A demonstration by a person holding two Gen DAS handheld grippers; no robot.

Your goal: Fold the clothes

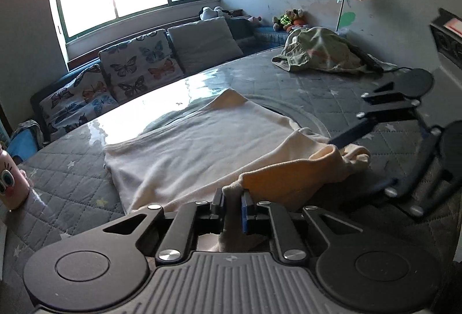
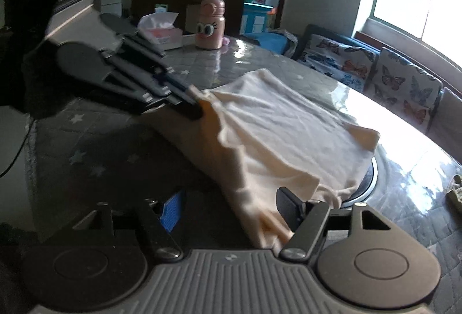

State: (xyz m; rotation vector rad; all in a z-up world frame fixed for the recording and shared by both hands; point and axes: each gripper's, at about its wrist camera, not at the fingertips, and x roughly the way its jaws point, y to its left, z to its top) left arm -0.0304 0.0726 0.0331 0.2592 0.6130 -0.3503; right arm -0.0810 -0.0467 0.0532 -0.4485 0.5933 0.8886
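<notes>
Two grippers work one cream garment (image 1: pixel 202 152) here. Nearest you, your left gripper (image 1: pixel 232 211) is clamped on a bunched corner of its near edge, lifted off the table (image 1: pixel 303 85). Your right gripper (image 2: pixel 228 213) has its fingers wide apart, with the cloth draped against the right-hand finger (image 2: pixel 288 205) only. Beyond them the garment lies mostly flat on the quilted cover, pale, soft and creased, its near edge raised and curling over. By the look of it, a fold is under way but not laid down. Farther off, an olive garment (image 1: pixel 314 51) sits in a heap.
</notes>
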